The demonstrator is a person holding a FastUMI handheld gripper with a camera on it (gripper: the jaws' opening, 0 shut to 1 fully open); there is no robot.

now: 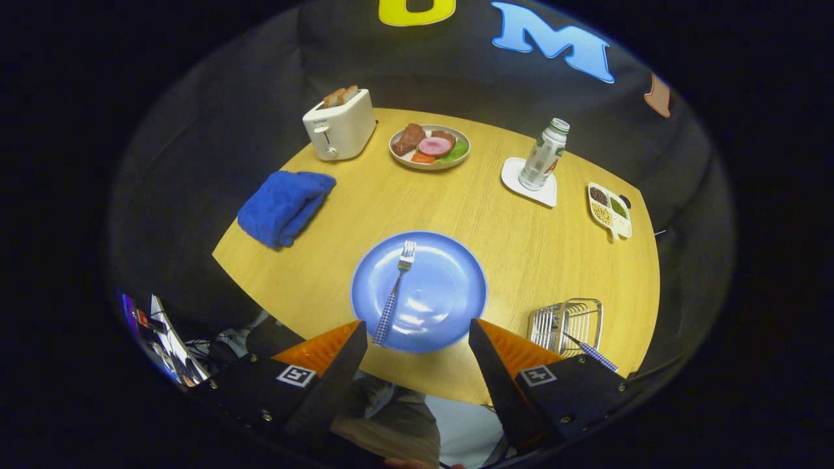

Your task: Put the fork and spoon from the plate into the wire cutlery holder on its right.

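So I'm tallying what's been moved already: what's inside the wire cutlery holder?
One checked handle sticks out of the wire cutlery holder; its head is hidden among the wires. The fork lies on the plate. The gripper is open above.

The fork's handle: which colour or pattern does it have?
Blue-and-white check on the fork, clearest in the gripper view; gripper open.

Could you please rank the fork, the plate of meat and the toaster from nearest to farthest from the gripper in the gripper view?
With the gripper open and holding nothing:
1. Fork: on the blue plate, its handle end just ahead of the left finger.
2. Plate of meat: well beyond the blue plate, mid-table.
3. Toaster: at the far edge, left of the meat; only slightly farther.
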